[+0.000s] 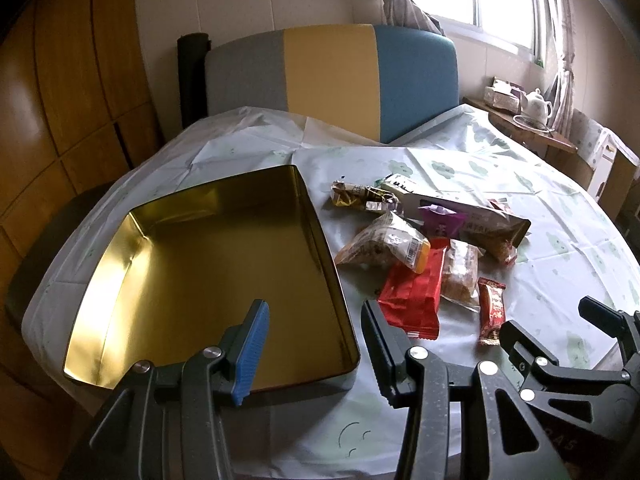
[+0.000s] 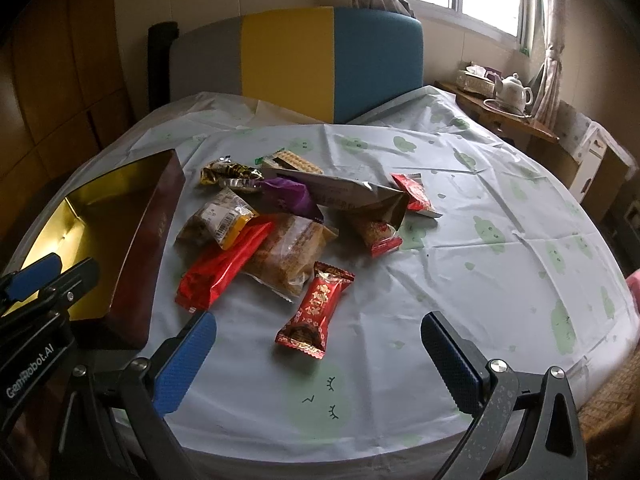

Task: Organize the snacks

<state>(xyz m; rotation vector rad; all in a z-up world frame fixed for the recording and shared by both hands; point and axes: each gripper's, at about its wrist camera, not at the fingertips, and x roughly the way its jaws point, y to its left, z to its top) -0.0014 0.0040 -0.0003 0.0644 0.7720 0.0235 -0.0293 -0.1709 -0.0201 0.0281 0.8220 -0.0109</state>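
Note:
An empty gold-lined tin box [image 1: 192,272] with dark red outer walls [image 2: 140,248] sits on the table's left. A pile of wrapped snacks lies to its right: a red packet [image 1: 412,296] [image 2: 224,268], a small red candy bar [image 1: 492,312] [image 2: 316,308], a clear-wrapped cake [image 2: 288,252], a purple packet [image 2: 292,196] and a long silver biscuit pack [image 2: 340,188]. My left gripper [image 1: 316,328] is open and empty over the box's near right corner. My right gripper [image 2: 320,340] is open and empty, just in front of the small red candy bar.
The table wears a pale cloth with green cloud prints [image 2: 480,208]. A grey, yellow and blue chair back [image 2: 296,64] stands behind it. A side table with a white teapot [image 2: 516,88] is at the far right. Wooden cabinets [image 1: 60,100] line the left.

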